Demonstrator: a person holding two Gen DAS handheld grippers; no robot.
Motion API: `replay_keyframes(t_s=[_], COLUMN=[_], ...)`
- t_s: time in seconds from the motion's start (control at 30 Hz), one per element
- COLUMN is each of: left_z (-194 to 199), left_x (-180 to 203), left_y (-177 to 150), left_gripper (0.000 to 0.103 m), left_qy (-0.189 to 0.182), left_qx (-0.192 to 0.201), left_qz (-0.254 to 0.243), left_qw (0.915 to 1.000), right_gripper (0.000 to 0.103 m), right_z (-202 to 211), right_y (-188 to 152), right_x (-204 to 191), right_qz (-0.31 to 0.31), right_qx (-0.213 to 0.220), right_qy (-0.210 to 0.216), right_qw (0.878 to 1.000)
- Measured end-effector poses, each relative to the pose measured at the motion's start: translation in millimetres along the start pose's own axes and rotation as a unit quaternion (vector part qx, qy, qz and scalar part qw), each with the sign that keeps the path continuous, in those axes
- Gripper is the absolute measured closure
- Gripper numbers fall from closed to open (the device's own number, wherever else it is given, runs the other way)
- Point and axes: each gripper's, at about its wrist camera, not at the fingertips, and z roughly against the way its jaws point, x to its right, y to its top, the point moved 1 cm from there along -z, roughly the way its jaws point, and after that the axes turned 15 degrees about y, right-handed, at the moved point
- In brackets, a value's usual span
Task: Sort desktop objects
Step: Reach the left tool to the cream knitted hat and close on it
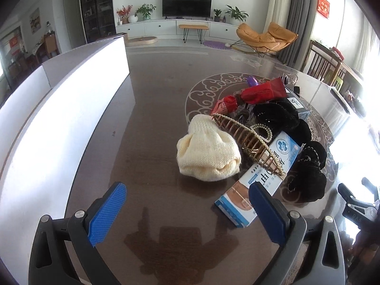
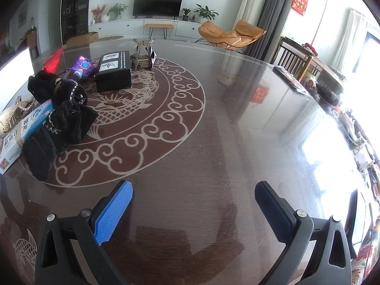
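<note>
Left wrist view: left claw wide, empty; right claw likewise. Hat, comb, boxes and pouches remain heaped on tabletop; sorting seems unstarted.

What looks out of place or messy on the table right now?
Nothing is spilled or broken, but the items are heaped unsorted. A gold hair comb lies tilted across the blue-and-white box, with the black velvet scrunchies draped over that box's edge. Both grippers, left and right, are open and empty.
</note>
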Motion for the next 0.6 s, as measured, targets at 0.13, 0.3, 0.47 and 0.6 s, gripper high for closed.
replay_keyframes(t_s=[0.13,0.3,0.47,0.6], left_z=[-24.5,-55.3,-71.7,-71.6], left_x=[17.0,27.9,27.9,27.4], left_y=[16.4,37.2,39.4,38.7], left_gripper=[0.0,0.0,0.0,0.0], left_qy=[0.004,0.001,0.03,0.026], left_qx=[-0.03,-0.074,-0.092,-0.094], left_qz=[-0.021,-0.015,-0.017,-0.015], left_qw=[0.9993,0.9971,0.9952,0.9951], right_gripper=[0.0,0.0,0.0,0.0], right_z=[-0.2,-0.2,-1.8,-2.2], right_y=[0.1,0.1,0.2,0.0], right_x=[0.1,0.0,0.3,0.6], right_qz=[0.0,0.0,-0.002,-0.003], right_qx=[0.0,0.0,-0.001,-0.002], right_qy=[0.0,0.001,0.007,0.012], right_qw=[1.0,1.0,1.0,1.0])
